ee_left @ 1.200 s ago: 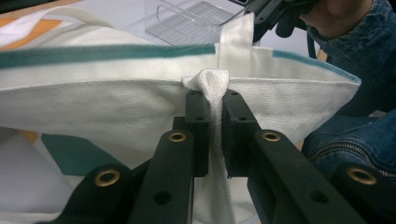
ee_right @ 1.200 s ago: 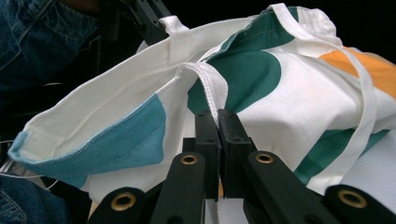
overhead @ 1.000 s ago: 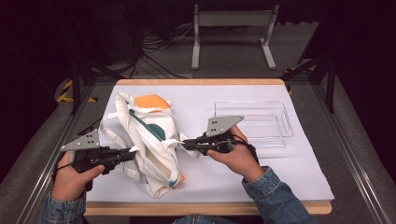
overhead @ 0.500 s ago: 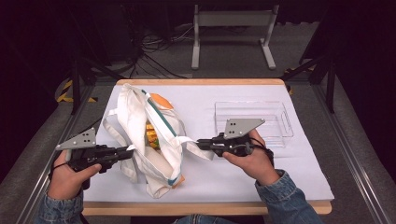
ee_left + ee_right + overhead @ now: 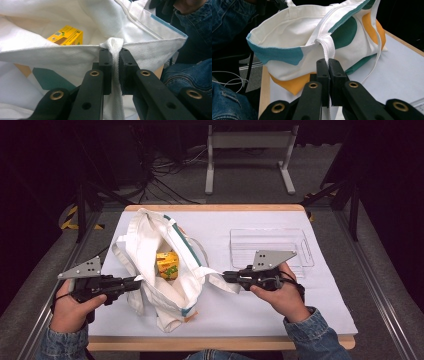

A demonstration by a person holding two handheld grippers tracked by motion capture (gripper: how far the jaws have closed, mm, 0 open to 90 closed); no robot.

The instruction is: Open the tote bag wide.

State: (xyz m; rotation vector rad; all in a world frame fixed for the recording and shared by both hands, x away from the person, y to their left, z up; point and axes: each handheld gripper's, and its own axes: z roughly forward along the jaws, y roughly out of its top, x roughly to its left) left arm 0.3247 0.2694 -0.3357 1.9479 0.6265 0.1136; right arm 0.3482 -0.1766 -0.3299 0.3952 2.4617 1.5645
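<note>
I am keeping the left tool (image 5: 113, 72) clamped on a fold of the white tote bag's (image 5: 160, 265) rim, and the right tool (image 5: 328, 82) is pinching a strap at the opposite rim; both are fully closed on fabric. I judge that pulling the two edges apart is holding the mouth open for reaching inside. The bag is lying on the tabletop (image 5: 280, 310) between the tools. Just beyond the left tool, a yellow carton (image 5: 66, 36) is sitting inside, partly hidden by cloth. Beyond the right tool, a clear tray (image 5: 270, 245) is waiting; whether the bag holds more, I cannot tell.
</note>
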